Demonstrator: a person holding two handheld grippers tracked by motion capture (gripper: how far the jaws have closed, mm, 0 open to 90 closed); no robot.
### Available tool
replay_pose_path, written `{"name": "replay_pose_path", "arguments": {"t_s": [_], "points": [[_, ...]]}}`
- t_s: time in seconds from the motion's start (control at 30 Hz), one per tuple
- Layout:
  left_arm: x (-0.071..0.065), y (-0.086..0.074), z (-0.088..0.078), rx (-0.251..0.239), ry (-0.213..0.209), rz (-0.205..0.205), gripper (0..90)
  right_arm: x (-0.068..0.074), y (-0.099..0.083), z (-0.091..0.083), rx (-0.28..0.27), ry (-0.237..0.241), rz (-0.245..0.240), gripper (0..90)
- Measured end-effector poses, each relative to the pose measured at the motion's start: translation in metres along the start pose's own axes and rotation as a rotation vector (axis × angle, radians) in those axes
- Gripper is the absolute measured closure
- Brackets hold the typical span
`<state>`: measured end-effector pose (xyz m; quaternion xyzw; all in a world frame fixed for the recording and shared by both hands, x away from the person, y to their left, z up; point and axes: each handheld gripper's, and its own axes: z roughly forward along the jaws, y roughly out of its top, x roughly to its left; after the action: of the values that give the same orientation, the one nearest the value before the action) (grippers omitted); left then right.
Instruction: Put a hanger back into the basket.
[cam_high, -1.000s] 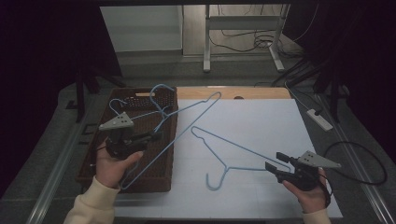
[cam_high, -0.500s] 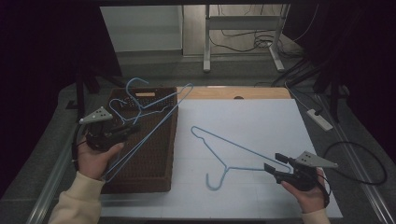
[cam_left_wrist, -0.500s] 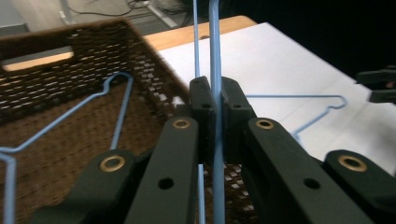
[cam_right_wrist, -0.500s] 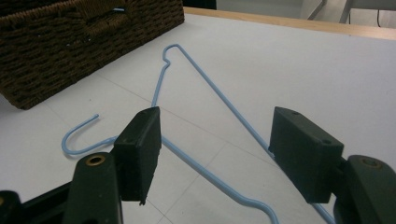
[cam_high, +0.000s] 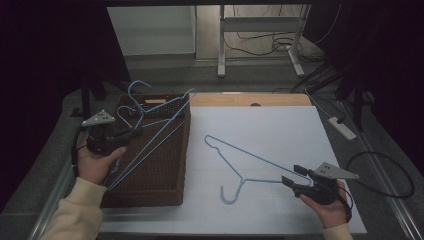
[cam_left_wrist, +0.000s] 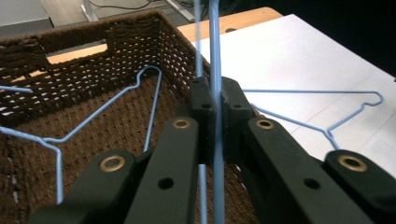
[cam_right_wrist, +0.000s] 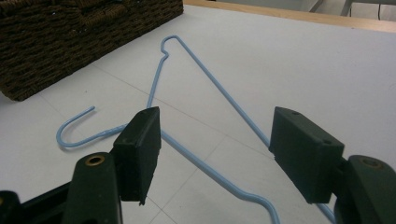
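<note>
Blue wire hanger (cam_left_wrist: 215, 56) was pinched in your left gripper (cam_high: 131, 134), jaws pressed together on the wire, held tilted over the brown wicker basket (cam_high: 172, 187) at the left. Other blue hangers (cam_high: 137, 107) sat in the basket. Your right gripper (cam_high: 294, 176) had jaws spread, near right, around one corner of a second hanger (cam_high: 250, 160) lying flat on the white board (cam_high: 280, 125).
</note>
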<state>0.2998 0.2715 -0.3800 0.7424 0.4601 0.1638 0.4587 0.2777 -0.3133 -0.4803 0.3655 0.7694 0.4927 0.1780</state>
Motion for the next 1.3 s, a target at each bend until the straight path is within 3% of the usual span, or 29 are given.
{"name": "replay_pose_path", "arguments": {"t_s": [0.3, 0.87, 1.17, 1.3], "points": [[0.019, -0.008, 0.016, 0.066, 0.031, -0.006, 85.9, 0.001, -0.001, 0.001, 0.011, 0.001, -0.004, 34.8], [0.039, -0.016, 0.011, 0.073, 0.068, -0.035, 86.0, 0.002, -0.001, 0.003, 0.021, 0.001, -0.016, 34.8], [0.041, -0.029, 0.028, 0.167, 0.025, -0.009, 85.9, 0.002, -0.001, 0.004, 0.025, -0.001, -0.018, 34.8], [0.042, -0.034, 0.038, 0.220, 0.027, 0.004, 85.9, 0.002, -0.001, 0.004, 0.027, -0.001, -0.019, 34.8]]}}
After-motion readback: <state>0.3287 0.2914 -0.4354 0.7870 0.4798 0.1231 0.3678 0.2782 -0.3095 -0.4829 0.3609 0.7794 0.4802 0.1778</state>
